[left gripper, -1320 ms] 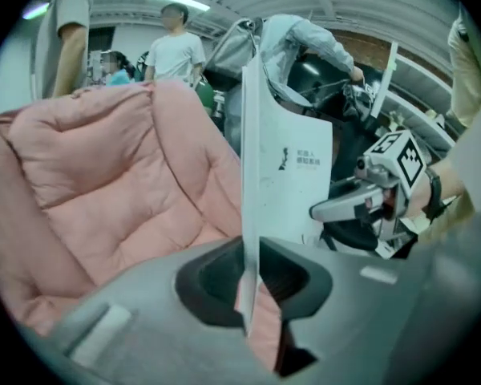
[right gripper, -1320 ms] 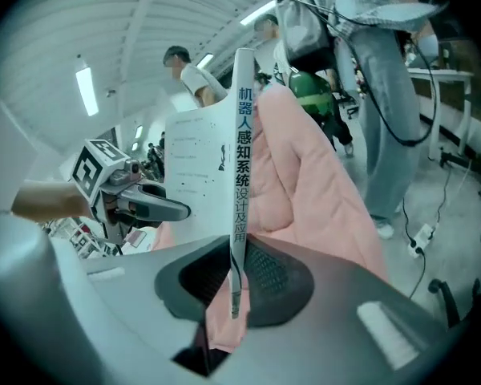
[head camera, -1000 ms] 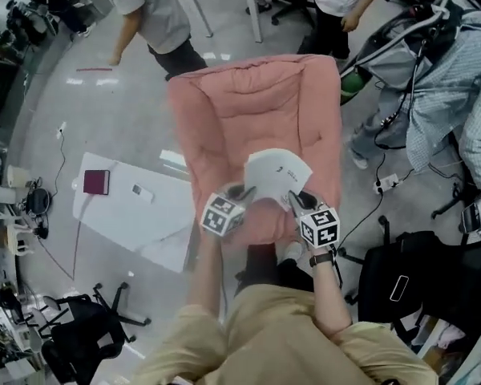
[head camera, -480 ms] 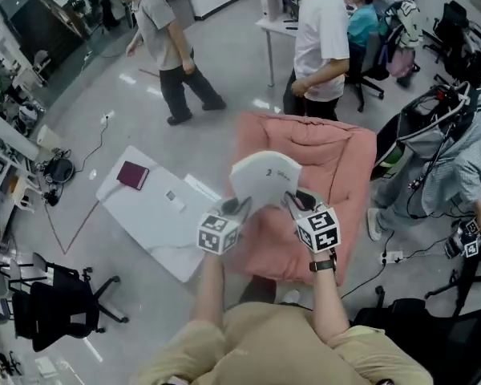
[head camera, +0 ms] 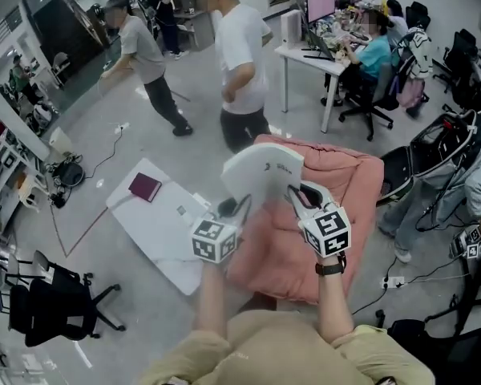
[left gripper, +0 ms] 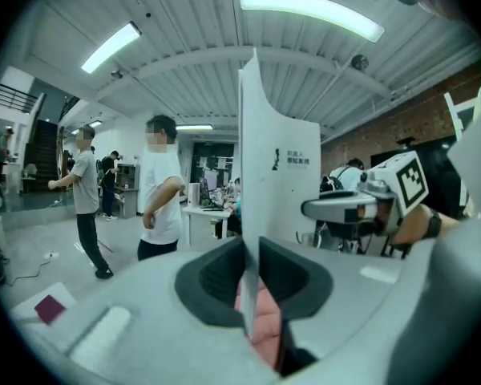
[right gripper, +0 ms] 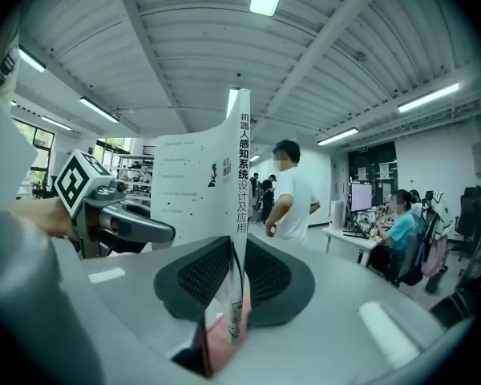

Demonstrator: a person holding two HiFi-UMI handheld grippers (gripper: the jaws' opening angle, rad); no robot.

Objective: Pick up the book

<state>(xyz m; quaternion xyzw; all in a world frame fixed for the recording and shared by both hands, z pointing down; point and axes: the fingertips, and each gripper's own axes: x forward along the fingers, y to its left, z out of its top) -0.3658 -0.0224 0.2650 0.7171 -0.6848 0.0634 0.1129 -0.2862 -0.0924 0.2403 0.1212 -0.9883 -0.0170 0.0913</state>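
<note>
Book (head camera: 263, 176) has risen off the pink armchair (head camera: 345, 183) and now hangs in air above its left edge. Left gripper (head camera: 234, 208) and right gripper (head camera: 300, 196) each pinch a lower corner (cover bowed). Risk: hands drifting apart could tear it or pull it free.

1. A pink armchair (head camera: 305, 215) fills the middle of the head view.
2. Left of it stands a low white table (head camera: 156, 235), set askew. A maroon notebook (head camera: 145, 187) lies near its far corner, and a small grey object (head camera: 181, 211) (too small to identify) lies apart from the notebook.
3. A person in a white T-shirt (head camera: 240, 54) stands just behind the armchair. A person in a grey shirt (head camera: 136, 50) is mid-stride further left.
4. A seated person in a teal top (head camera: 374, 54) is at a white desk (head camera: 291, 52) bearing a monitor (head camera: 321, 2).
5. A black office chair (head camera: 48, 307) sits at lower left.
6. Long light strips (left gripper: 309, 10) run along the ribbed ceiling.
</note>
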